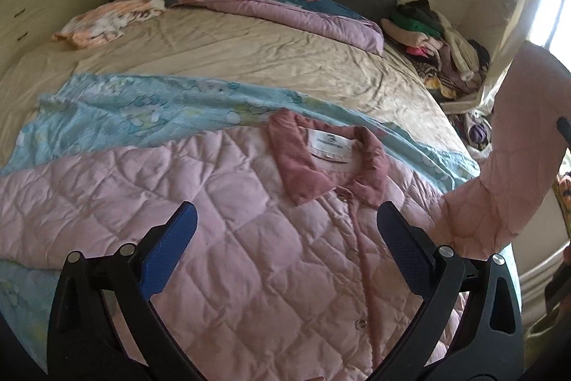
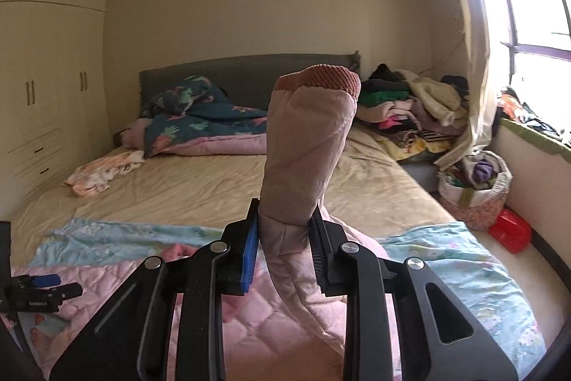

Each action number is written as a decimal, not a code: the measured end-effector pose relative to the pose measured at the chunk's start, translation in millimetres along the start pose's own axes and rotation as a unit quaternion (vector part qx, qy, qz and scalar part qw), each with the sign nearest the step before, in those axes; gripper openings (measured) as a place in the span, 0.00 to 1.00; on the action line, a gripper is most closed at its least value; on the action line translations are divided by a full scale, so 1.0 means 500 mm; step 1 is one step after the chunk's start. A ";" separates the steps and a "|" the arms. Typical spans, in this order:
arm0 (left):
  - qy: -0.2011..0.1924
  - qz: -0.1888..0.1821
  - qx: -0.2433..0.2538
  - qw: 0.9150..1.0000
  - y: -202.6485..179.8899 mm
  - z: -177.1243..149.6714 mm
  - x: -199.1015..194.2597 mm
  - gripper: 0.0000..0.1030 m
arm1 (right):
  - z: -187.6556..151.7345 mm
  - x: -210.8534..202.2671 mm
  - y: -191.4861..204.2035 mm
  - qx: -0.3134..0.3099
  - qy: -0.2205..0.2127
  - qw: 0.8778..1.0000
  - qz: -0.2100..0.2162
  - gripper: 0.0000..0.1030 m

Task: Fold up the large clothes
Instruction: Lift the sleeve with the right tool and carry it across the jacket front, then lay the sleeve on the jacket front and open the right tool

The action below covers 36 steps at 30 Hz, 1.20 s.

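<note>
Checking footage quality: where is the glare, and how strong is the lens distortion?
Left wrist view: the window blows out top right, and the bed bulges with fisheye. Right wrist view: the same window glares white, walls curve, and the sleeve stays sharp.

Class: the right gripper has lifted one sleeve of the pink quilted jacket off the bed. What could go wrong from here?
1. The sleeve is thick and pinched low; it may slip from the right gripper.
2. The left gripper is open above the jacket, pinning nothing, so pulling might drag it and bunch the blue blanket.
</note>
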State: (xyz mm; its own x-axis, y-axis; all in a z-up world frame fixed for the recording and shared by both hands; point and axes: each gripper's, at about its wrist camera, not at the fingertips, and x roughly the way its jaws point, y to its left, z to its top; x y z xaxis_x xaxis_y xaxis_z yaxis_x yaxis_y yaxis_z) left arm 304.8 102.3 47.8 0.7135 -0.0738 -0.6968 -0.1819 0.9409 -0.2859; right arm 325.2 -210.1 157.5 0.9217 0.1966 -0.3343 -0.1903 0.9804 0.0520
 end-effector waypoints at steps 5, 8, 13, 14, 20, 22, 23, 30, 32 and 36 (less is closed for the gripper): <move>0.009 -0.006 -0.035 0.999 0.065 -0.011 -0.001 0.92 | -0.021 0.034 0.067 -0.006 0.016 0.999 0.028 0.24; 0.014 -0.006 -0.048 0.999 0.100 -0.021 0.003 0.92 | -0.040 0.054 0.108 -0.012 0.025 0.999 0.041 0.24; 0.021 -0.020 -0.044 0.999 0.120 -0.030 0.013 0.92 | -0.075 0.086 0.176 -0.021 0.041 0.997 0.058 0.24; 0.022 -0.024 -0.045 0.998 0.123 -0.031 0.015 0.92 | -0.083 0.091 0.189 -0.024 0.044 0.997 0.061 0.24; 0.030 -0.058 -0.045 0.997 0.128 -0.043 0.030 0.92 | -0.135 0.131 0.258 -0.044 0.070 0.993 0.080 0.24; 0.030 -0.061 -0.042 0.997 0.128 -0.045 0.032 0.92 | -0.160 0.145 0.281 -0.049 0.080 0.992 0.087 0.24; 0.031 -0.064 -0.044 0.996 0.131 -0.045 0.033 0.92 | -0.170 0.149 0.285 -0.050 0.085 0.991 0.090 0.24; 0.043 -0.116 -0.104 0.987 0.175 -0.046 0.051 0.92 | -0.273 0.182 0.367 -0.070 0.125 0.981 0.128 0.25; 0.047 -0.130 -0.120 0.983 0.185 -0.047 0.057 0.92 | -0.301 0.181 0.393 -0.081 0.134 0.977 0.148 0.25; 0.055 -0.154 -0.146 0.976 0.197 -0.049 0.069 0.92 | -0.357 0.179 0.439 -0.095 0.164 0.967 0.173 0.28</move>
State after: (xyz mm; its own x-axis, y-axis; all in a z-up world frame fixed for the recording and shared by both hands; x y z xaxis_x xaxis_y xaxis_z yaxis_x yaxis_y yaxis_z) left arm 295.0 184.4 -20.6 0.6905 -0.3888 -0.6100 -0.1673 0.7346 -0.6575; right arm 305.6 20.1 -28.8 0.6413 0.4652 -0.6101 -0.5549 0.8304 0.0499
